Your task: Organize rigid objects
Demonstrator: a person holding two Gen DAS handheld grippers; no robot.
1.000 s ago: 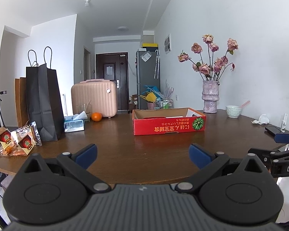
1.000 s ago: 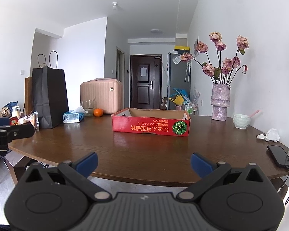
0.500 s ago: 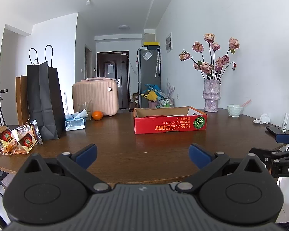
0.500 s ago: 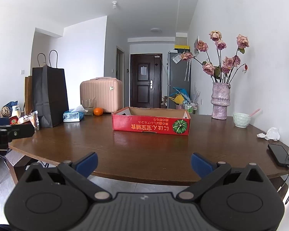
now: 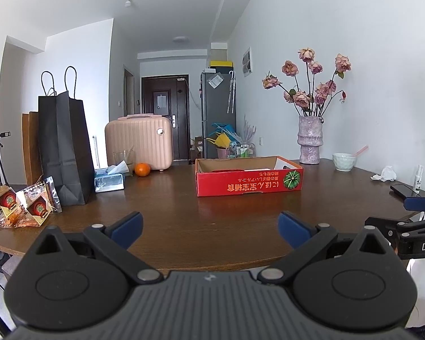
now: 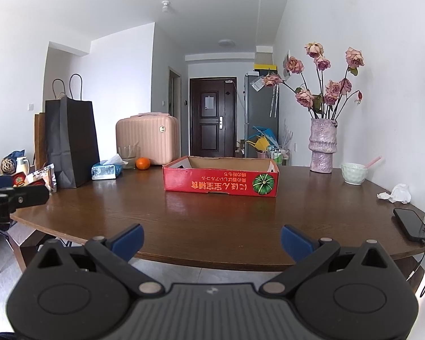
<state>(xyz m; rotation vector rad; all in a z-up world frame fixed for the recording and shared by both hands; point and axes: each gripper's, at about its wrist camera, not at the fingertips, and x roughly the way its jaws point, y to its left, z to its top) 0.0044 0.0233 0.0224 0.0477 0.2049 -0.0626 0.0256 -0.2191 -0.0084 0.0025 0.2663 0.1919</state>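
I am holding my left gripper (image 5: 209, 226) and right gripper (image 6: 211, 239) wide open and empty, short of the table (image 6: 212, 215). The box (image 6: 221, 181) is sitting mid-table with contents I cannot make out, so this fits either sorting about to happen or already done.

- Left gripper (image 5: 209, 228): black body, ribbed grey centre plate, round pivot discs, silver rivets, blue finger pads (image 5: 127, 225).
- Right gripper (image 6: 211, 239): identical build; white lettering on its side.

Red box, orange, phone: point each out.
red box (image 6: 221, 182), right wrist view, front wall.
orange (image 5: 142, 169), left wrist view, middle of fruit.
phone (image 6: 412, 224), right wrist view, screen centre.
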